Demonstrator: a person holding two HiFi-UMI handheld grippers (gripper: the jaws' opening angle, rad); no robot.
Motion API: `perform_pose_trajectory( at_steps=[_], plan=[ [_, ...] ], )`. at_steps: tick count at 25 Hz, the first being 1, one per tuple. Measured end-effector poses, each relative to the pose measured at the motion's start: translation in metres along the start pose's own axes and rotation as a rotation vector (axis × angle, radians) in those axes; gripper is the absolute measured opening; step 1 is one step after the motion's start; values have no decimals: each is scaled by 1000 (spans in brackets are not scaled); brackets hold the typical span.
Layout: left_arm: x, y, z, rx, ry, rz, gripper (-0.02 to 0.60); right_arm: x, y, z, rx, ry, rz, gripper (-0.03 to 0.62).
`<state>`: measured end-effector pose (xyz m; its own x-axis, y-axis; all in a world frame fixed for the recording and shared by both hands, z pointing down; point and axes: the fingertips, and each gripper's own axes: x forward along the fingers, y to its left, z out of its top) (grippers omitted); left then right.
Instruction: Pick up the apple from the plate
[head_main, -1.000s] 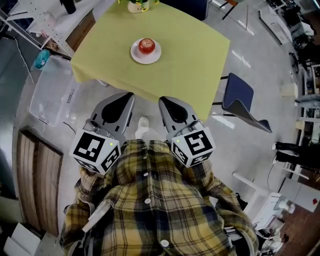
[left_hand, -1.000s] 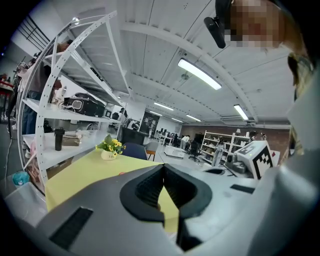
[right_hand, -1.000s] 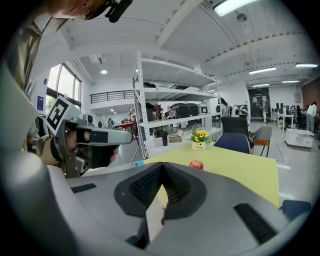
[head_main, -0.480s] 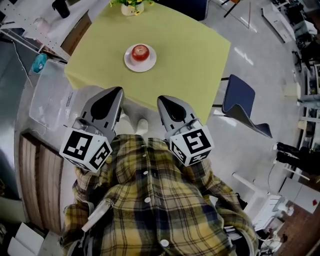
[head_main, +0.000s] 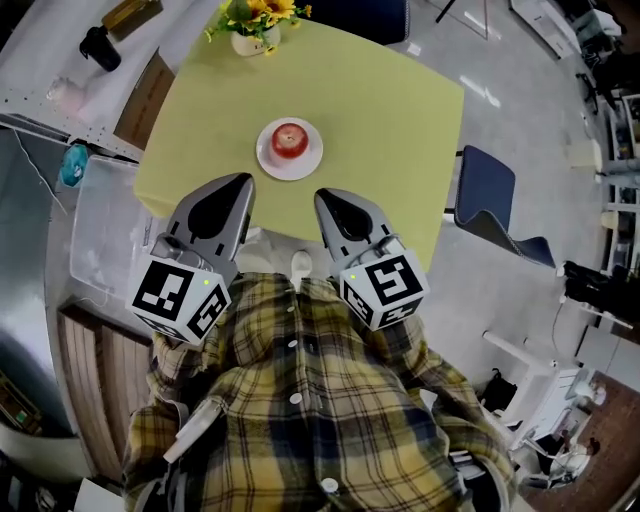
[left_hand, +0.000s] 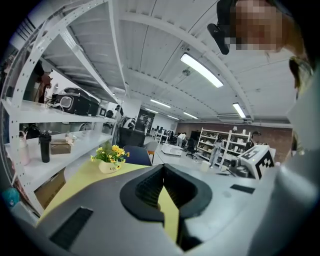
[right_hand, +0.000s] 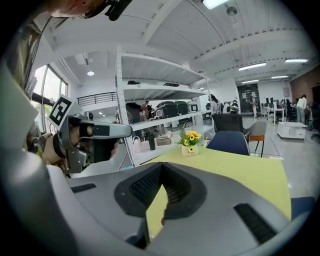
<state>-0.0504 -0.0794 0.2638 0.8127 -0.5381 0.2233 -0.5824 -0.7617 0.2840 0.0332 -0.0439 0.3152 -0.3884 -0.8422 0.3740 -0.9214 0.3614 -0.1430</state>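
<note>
Far left of the plate (head_main: 268, 162), off the table's side, a clear plastic bin (head_main: 100, 235) sits on the floor. Closer in, below and left of the plate, the left gripper (head_main: 238, 181) points at the table's near edge. Its jaws are pressed together at the tips, with nothing between them. Beyond the plate and slightly left, at the table's far corner, stands a small pot of yellow flowers (head_main: 250, 25). The plate itself is white and lies on the yellow-green table (head_main: 390, 100), toward the near side. The red apple (head_main: 290, 140) rests on the middle of it, untouched. Below and just right of the plate is the right gripper (head_main: 326, 197), its jaws likewise closed tip to tip and empty. Both grippers stop short of the plate. Well right of the plate, past the table's edge, a blue chair (head_main: 487, 195) stands on the floor.
</note>
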Motion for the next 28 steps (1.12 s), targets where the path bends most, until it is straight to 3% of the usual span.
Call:
perform_pose_trajectory(
  at_steps=[9, 17, 23, 28],
  plan=[
    [50, 80, 24, 43, 60, -167, 8, 79, -28, 24, 48, 25, -170, -3],
    [76, 97, 23, 38, 131, -313, 8, 101, -31, 19, 105, 63, -289, -3],
    [90, 90, 12, 21, 171, -357, 8, 97, -36, 3, 136, 129, -325, -3],
    [102, 92, 10, 9, 180, -347, 8, 97, -57, 5, 124, 142, -328, -3]
  ],
)
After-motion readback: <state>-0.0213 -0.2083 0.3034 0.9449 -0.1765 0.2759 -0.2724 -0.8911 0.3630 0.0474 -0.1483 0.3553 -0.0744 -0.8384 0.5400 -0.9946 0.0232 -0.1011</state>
